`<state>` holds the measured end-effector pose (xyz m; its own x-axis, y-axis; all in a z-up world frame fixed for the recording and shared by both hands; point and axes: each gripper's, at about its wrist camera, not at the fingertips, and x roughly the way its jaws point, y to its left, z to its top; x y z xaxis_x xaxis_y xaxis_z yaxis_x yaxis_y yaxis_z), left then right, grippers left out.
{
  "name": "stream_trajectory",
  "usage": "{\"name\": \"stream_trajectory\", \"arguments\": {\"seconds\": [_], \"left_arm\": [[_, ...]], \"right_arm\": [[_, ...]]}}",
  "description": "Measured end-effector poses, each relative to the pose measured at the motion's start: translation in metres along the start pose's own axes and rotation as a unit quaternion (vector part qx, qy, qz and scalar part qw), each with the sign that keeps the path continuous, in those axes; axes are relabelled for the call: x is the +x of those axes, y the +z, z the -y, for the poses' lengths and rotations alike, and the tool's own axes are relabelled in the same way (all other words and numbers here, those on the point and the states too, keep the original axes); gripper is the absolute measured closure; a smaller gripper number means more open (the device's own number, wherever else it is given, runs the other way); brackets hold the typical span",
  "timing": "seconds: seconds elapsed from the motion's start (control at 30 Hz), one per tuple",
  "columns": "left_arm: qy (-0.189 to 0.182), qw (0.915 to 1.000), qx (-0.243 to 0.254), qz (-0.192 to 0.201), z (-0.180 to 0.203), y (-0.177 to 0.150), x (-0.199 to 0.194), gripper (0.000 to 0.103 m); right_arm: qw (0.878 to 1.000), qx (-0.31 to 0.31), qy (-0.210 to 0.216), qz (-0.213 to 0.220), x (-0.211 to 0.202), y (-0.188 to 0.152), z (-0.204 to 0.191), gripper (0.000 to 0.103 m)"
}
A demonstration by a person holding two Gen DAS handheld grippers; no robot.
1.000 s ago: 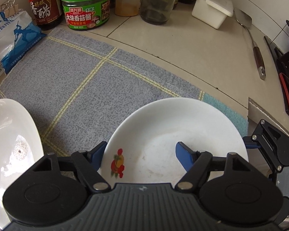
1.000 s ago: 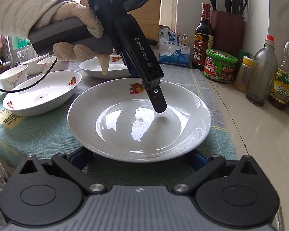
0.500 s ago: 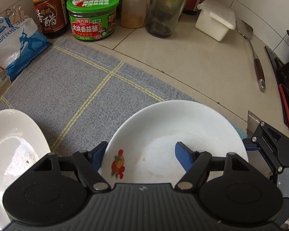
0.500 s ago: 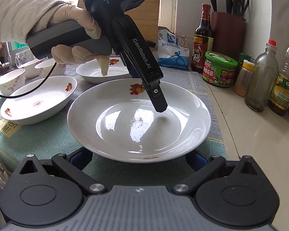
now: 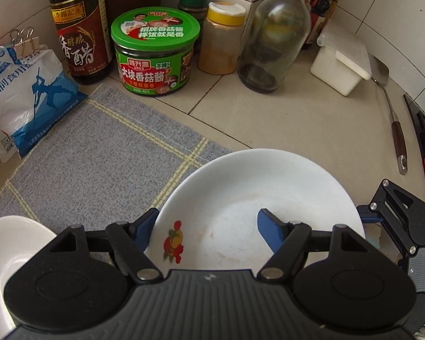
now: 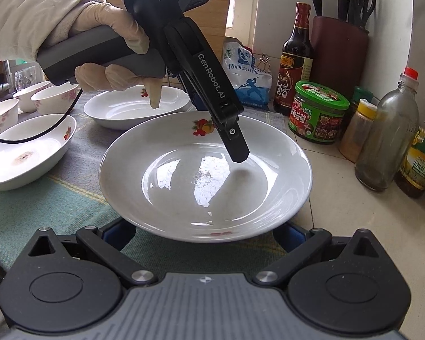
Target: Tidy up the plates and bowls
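Item: a white shallow ceramic plate with a red and yellow fruit motif (image 5: 255,198) sits directly ahead of both grippers. I judge it is carried just clear of the surface.

Left gripper: the left gripper (image 5: 207,212) is clamped across the rim beside the motif, with one blue pad outside the rim and the other inside the well. A gloved hand (image 6: 113,36) carries it.

Right gripper: the right gripper (image 6: 202,231) straddles the opposite rim. Its fingers are tucked under that rim, so I cannot tell whether they press.

Change: the plate has kept its place between the jaws over the last second, while the condiment row ahead of the left gripper has come nearer. The second white floral plate (image 5: 11,255), to its left, has slipped toward the frame edge.

Meaning: I read this as mid-carry. The plate is not yet stacked or set down.

Surface: the far corner of the grey checked cloth (image 5: 99,164) lies ahead-left of the left gripper. Bare tiled counter (image 5: 311,119) lies ahead-right.

Obstacles: a green-lidded sauce jar (image 5: 154,56), a dark vinegar bottle (image 5: 76,28), a yellow-capped spice jar (image 5: 222,39) and a clear glass bottle (image 5: 272,36) stand in a line ahead. A white lidded box (image 5: 340,59) and a wooden-handled metal spatula (image 5: 393,124) are to the right.

Open room: the tile between the plate's far rim and the jars is free. Further forward travel narrows it.

Other ware: a third white floral plate (image 6: 25,150) and small floral bowls (image 6: 51,99) sit left of the right gripper.
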<state>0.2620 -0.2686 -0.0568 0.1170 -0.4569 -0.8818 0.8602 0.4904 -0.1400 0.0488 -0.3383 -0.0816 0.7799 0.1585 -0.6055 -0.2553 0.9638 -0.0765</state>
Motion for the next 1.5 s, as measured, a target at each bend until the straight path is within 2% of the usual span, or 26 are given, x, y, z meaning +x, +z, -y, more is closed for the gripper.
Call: {"name": "stream_trajectory", "arguments": {"seconds": [0.33, 0.97, 1.23, 1.5], "left_arm": [[0.004, 0.9999, -0.009, 0.006, -0.01, 0.024, 0.016, 0.029], [0.006, 0.9999, -0.007, 0.013, -0.014, 0.028, 0.025, 0.027], [0.022, 0.9987, -0.007, 0.045, -0.007, 0.018, -0.007, 0.023], [0.047, 0.9955, -0.013, 0.081, 0.007, -0.014, -0.059, 0.022]], "right_arm": [[1.0, -0.004, 0.002, -0.013, 0.024, 0.007, 0.025, 0.0], [1.0, 0.012, 0.002, -0.02, 0.031, 0.01, 0.032, 0.0], [1.0, 0.026, -0.005, -0.017, 0.018, 0.011, 0.029, 0.0], [0.999, 0.037, -0.013, -0.021, -0.003, 0.008, 0.014, 0.0]]}}
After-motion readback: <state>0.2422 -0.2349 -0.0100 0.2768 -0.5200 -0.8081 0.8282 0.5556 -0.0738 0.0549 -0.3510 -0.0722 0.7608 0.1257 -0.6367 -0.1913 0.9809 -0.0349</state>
